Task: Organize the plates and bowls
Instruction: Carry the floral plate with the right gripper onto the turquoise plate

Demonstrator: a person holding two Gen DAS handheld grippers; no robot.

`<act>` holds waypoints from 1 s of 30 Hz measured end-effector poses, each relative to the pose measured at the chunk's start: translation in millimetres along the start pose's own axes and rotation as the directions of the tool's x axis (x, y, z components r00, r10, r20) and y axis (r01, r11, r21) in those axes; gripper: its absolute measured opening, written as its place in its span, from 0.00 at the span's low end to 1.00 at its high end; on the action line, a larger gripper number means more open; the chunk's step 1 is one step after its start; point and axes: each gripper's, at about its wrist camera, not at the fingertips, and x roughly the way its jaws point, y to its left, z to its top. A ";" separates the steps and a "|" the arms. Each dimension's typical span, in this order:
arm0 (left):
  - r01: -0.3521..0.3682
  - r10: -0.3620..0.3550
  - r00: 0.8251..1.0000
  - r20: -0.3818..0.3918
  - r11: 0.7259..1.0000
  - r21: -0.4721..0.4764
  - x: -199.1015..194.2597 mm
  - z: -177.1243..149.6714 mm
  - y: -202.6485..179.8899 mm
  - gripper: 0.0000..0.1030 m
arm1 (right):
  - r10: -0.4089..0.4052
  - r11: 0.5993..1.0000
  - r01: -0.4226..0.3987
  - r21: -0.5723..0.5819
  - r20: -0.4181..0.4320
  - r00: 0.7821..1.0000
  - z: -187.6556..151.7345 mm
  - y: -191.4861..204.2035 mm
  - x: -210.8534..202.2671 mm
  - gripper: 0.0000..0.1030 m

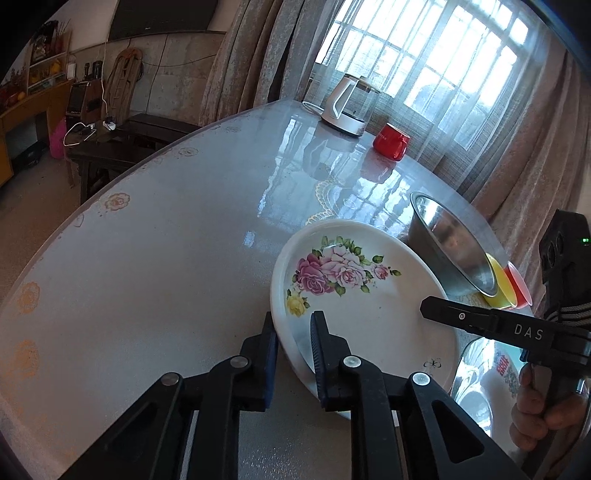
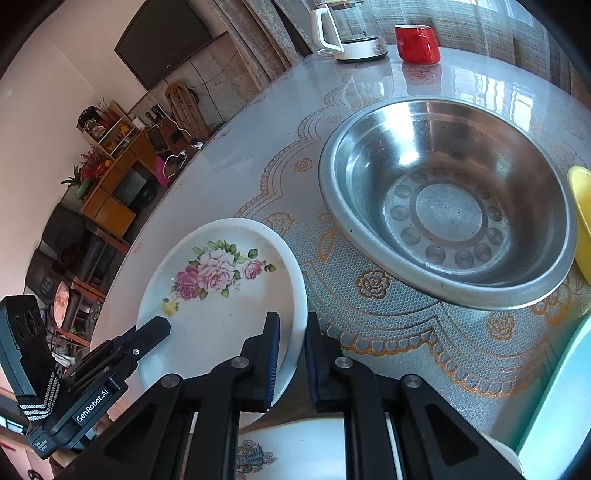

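Observation:
A white plate (image 1: 369, 306) (image 2: 221, 317) printed with pink roses is held between both grippers, tilted over the table. My left gripper (image 1: 293, 328) is shut on its near left rim, one pad under and one pad over the edge. On the opposite rim my right gripper (image 2: 291, 328) is shut the same way. Each gripper also shows in the other's view: the right gripper (image 1: 428, 308) and the left gripper (image 2: 155, 328). A large steel bowl (image 1: 454, 243) (image 2: 447, 199) stands empty just beyond the plate.
A yellow bowl (image 1: 500, 284) (image 2: 581, 221) and a red bowl (image 1: 519, 286) lie nested beside the steel bowl. Far back stand a red mug (image 1: 390, 142) (image 2: 417, 43) and a glass kettle (image 1: 349, 107) (image 2: 347, 33). Another patterned plate (image 2: 303, 446) lies below my grippers, a teal edge (image 2: 554, 406) to its right.

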 end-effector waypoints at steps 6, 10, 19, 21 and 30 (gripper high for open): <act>0.024 -0.024 0.999 0.023 1.000 0.012 -20.3 2.8 -12.1 0.17 | 0.045 0.999 -0.046 0.013 0.047 0.998 -3.8 -5.1 -23.4 0.13; 0.034 -0.036 0.999 0.038 0.998 0.052 -31.1 3.4 -29.9 0.17 | 0.072 0.996 -0.076 0.048 0.088 0.994 -13.1 -17.2 -46.1 0.13; 0.111 -0.115 0.993 0.017 0.982 0.152 -38.5 -7.1 -90.3 0.17 | 0.071 0.988 -0.095 0.118 0.191 0.979 -40.7 -50.2 -107.3 0.13; 0.126 -0.129 0.992 0.006 0.975 0.181 -36.3 -8.5 -109.2 0.17 | 0.059 0.986 -0.089 0.139 0.212 0.976 -48.7 -61.5 -120.2 0.13; 0.190 -0.178 0.982 -0.068 0.929 0.317 -15.4 -20.3 -201.3 0.17 | -0.013 0.959 -0.071 0.274 0.292 0.956 -82.7 -126.7 -168.8 0.13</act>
